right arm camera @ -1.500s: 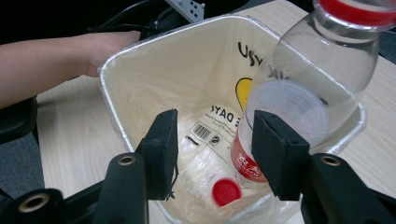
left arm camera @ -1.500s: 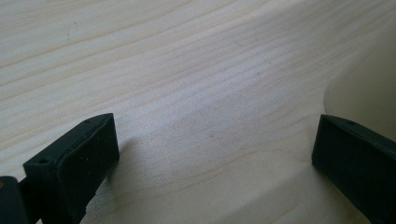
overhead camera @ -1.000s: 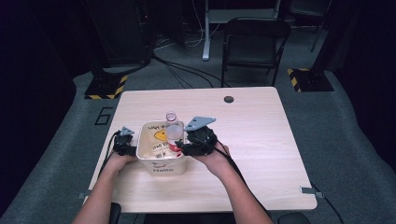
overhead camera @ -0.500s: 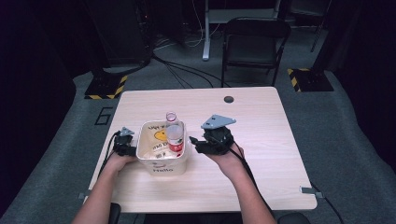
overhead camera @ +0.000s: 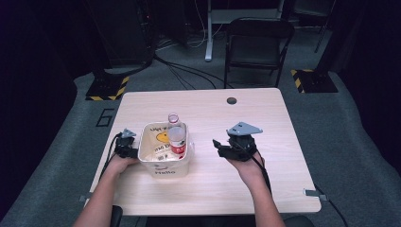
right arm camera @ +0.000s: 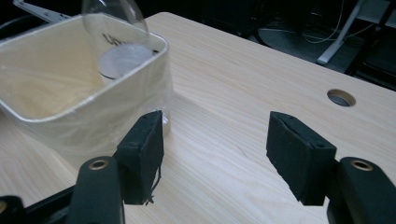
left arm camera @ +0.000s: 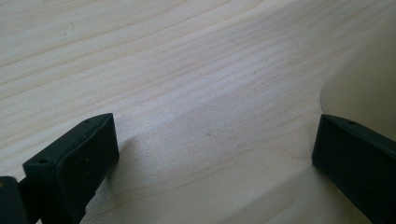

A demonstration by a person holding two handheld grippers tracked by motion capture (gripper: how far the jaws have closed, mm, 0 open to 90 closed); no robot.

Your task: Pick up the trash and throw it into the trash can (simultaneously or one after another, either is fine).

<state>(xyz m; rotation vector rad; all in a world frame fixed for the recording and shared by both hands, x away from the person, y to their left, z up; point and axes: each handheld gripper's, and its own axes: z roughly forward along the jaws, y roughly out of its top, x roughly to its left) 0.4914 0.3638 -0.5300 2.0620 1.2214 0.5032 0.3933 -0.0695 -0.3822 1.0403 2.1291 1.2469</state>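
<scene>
Right gripper (overhead camera: 222, 147) has left the bin (overhead camera: 166, 168); high view reveals bottle (overhead camera: 176, 137).

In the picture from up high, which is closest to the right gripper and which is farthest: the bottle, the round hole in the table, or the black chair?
From the right gripper:
1. The bottle, standing in the cream tub to its left, is nearest.
2. The round hole, near the table's far edge, comes next.
3. The black chair, on the floor beyond the table, is farthest.
</scene>
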